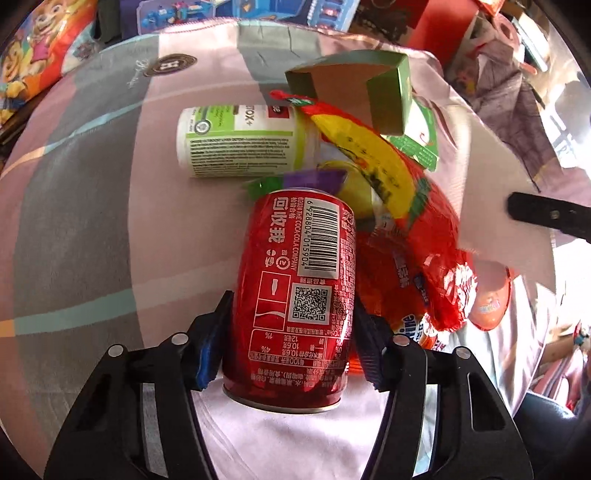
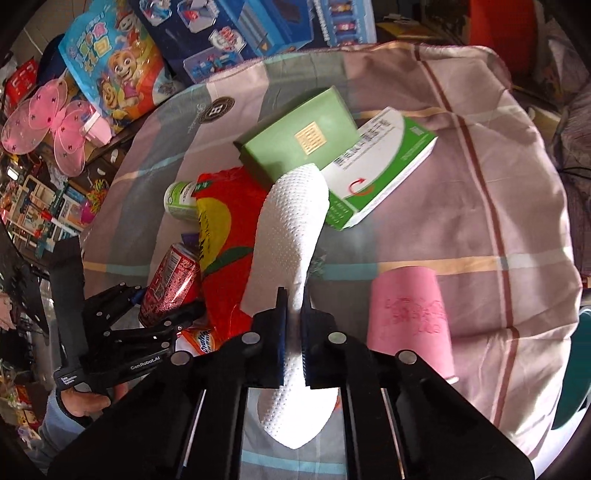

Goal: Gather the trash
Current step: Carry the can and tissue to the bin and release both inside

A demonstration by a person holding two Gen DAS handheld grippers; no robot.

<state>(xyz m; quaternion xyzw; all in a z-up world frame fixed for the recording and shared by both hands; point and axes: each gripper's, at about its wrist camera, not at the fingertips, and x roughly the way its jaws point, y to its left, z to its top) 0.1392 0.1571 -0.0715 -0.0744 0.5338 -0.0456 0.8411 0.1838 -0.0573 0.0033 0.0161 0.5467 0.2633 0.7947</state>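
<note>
Here the left gripper (image 1: 291, 332) clamps a red cola can (image 1: 295, 291), pads on both its sides, above the plaid cloth (image 1: 74, 221). Bare cloth lies open to the can's left. Past the can lies a white-green bottle (image 1: 240, 144) on its side, touching a red-yellow snack bag (image 1: 406, 221). A green open box (image 1: 351, 92) rests against the bag's far end; its inside shows only bare cardboard. The right gripper (image 2: 293, 343) pinches a white paper towel (image 2: 291, 229). To its right a pink cup (image 2: 410, 317) lies tipped, with bare cloth beyond to the table edge.

plaid cloth (image 2: 480, 206), cartoon-dog bag (image 2: 114, 70), pink butterfly wings (image 2: 48, 125), blue toy boxes (image 2: 236, 33)
</note>
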